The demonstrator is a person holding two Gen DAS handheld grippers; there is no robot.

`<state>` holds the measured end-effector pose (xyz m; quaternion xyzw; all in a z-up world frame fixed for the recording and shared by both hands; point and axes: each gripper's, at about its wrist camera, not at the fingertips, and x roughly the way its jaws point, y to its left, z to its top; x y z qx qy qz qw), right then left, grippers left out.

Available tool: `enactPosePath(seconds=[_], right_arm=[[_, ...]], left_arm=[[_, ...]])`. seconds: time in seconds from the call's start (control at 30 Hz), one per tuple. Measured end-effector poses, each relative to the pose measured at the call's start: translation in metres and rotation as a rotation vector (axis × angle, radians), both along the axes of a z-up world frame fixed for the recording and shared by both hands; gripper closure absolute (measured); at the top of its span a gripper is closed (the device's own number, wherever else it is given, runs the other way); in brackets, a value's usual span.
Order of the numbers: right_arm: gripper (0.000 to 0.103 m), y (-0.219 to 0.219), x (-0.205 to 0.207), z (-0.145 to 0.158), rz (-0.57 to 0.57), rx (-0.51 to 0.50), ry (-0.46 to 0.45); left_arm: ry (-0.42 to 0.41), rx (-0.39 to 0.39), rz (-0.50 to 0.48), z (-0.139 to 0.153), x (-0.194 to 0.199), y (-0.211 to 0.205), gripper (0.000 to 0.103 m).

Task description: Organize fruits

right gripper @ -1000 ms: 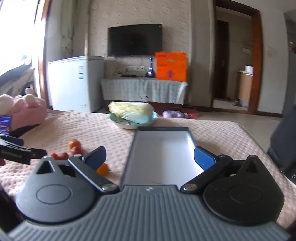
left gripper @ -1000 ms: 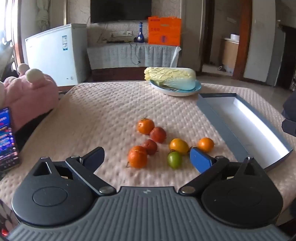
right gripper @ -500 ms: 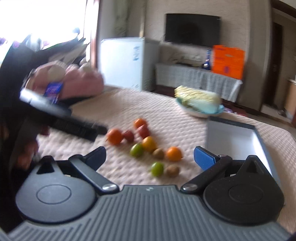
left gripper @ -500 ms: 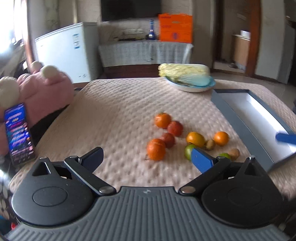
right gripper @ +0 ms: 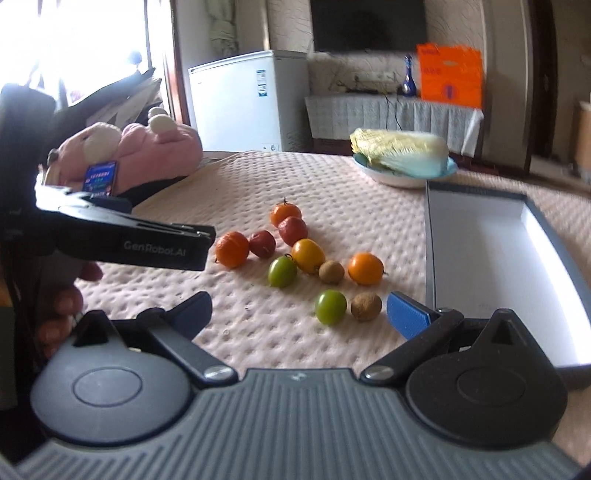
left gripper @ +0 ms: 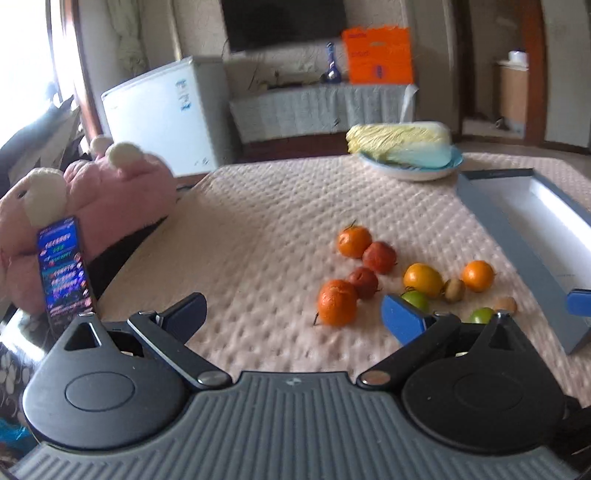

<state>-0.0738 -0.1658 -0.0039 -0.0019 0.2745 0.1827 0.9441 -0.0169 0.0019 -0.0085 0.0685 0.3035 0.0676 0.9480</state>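
We hold the left gripper (left gripper: 295,310) and right gripper (right gripper: 299,308) spread wide and empty above the quilted beige tablecloth (right gripper: 351,192). The small round orange, red, green and brown fruits (right gripper: 306,254) lie clustered at twelve o'clock, the shallow grey-rimmed white box (right gripper: 480,258) at two o'clock.

A home living room: television (right gripper: 367,24), chest freezer (right gripper: 247,99), plush toy (right gripper: 147,151).
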Motion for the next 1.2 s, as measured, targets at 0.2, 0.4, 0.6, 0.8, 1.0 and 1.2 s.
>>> enactPosePath(seconds=[0.2, 0.4, 0.6, 0.8, 1.0, 1.2], right_arm=[[0.002, -0.021, -0.023, 0.03, -0.063, 0.075, -0.187], [0.001, -0.026, -0.073, 0.061, 0.087, 0.27, -0.446], [0.001, -0.003, -0.072, 0.062, 0.172, 0.295, -0.432], [0.001, 0.003, -0.06, 0.064, 0.182, 0.312, -0.412], [0.001, 0.007, -0.059, 0.062, 0.189, 0.284, -0.421], [0.001, -0.021, -0.059, 0.064, 0.035, 0.283, -0.469]], left_arm=[[0.008, 0.058, 0.119, -0.004, 0.011, 0.002, 0.001], [-0.004, 0.026, 0.222, -0.007, 0.019, 0.012, 0.001], [-0.016, 0.048, 0.232, -0.009, 0.019, 0.006, 0.001], [-0.027, 0.076, 0.223, -0.008, 0.016, -0.002, 0.001], [-0.034, 0.073, 0.21, -0.007, 0.012, -0.003, 0.001], [-0.016, 0.012, 0.091, -0.005, 0.01, 0.007, 0.001]])
